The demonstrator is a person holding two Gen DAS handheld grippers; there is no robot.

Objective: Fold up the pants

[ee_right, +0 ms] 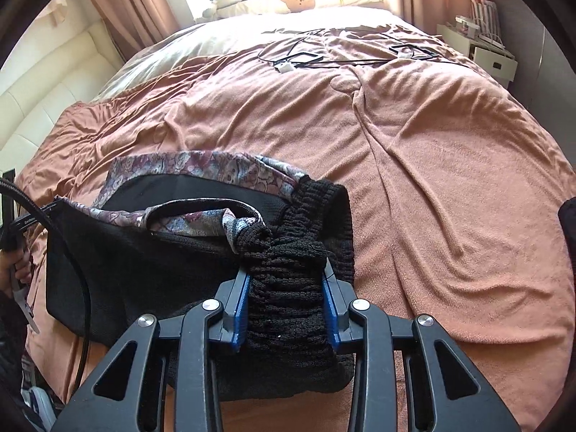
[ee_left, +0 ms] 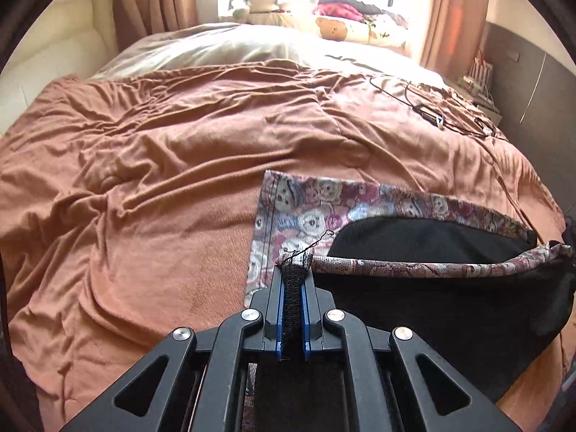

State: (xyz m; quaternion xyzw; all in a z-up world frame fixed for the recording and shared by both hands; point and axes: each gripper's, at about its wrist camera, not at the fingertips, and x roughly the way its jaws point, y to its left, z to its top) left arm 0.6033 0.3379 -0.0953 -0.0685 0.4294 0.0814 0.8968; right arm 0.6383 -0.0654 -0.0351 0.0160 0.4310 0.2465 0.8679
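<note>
The pants [ee_left: 424, 288], made of black lined fabric with a printed pattern of doll faces in purple and grey, lie on the bed with the wrinkled terracotta blanket [ee_left: 162, 180], near its front edge. The left gripper [ee_left: 292, 273] has its fingers pressed together on a thin folded hem at one end of the garment, and this edge is lifted a little above the rest. The right gripper [ee_right: 288, 280] pinches the thick black ribbed waistband [ee_right: 298, 244], bunched between its fingers at the other end. I judge that the step in hand is the first fold: both ends are gripped and raised. The next move calls for carrying the two held corners together across the garment, keeping the edge tight, then laying it flat on the lower part.
</note>
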